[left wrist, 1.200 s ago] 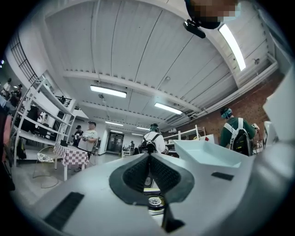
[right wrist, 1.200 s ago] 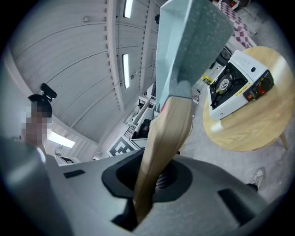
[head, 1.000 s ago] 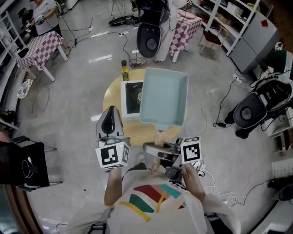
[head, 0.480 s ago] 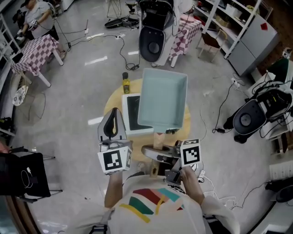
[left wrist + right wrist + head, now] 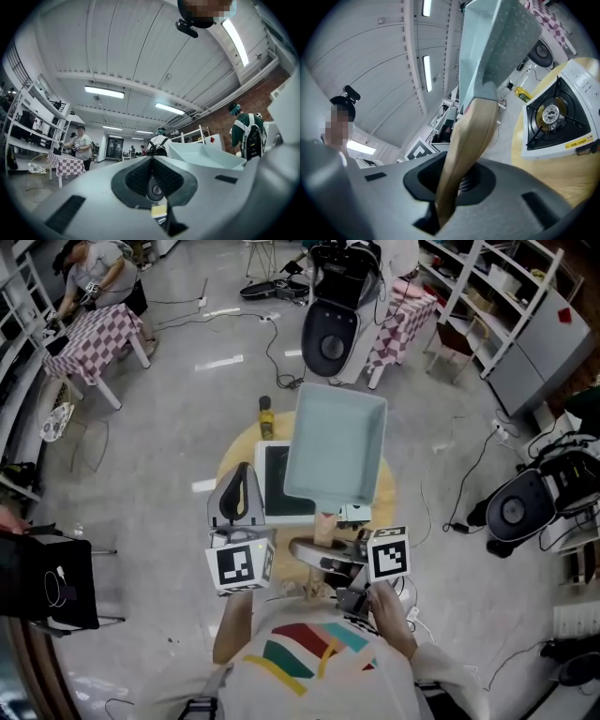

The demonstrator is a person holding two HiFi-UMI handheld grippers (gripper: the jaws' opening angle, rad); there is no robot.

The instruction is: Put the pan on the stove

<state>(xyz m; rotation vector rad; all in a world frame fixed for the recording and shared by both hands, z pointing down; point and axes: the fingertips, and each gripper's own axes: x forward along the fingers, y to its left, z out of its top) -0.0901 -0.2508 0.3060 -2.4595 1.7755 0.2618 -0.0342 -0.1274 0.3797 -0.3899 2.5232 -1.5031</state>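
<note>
A light-blue rectangular pan (image 5: 337,446) with a wooden handle (image 5: 325,526) is held in the air over the white gas stove (image 5: 272,486), hiding the stove's right part. My right gripper (image 5: 323,549) is shut on the handle; in the right gripper view the handle (image 5: 468,136) runs up from the jaws of the right gripper (image 5: 451,190) to the pan (image 5: 497,42), with the stove (image 5: 555,117) below and to the right. My left gripper (image 5: 240,486) stands shut and empty, left of the pan, pointing up. In the left gripper view the left gripper (image 5: 152,180) has the pan (image 5: 201,157) to its right.
The stove sits on a small round wooden table (image 5: 232,451) with a yellow oil bottle (image 5: 265,416) at its far edge. Checkered tables (image 5: 89,329), shelving (image 5: 506,296), round black machines (image 5: 330,338) and floor cables surround it. People stand at the far left.
The pan stays gripped in my right gripper and has shifted a little over the stove. The head view has moved slightly; the left gripper has barely moved.
</note>
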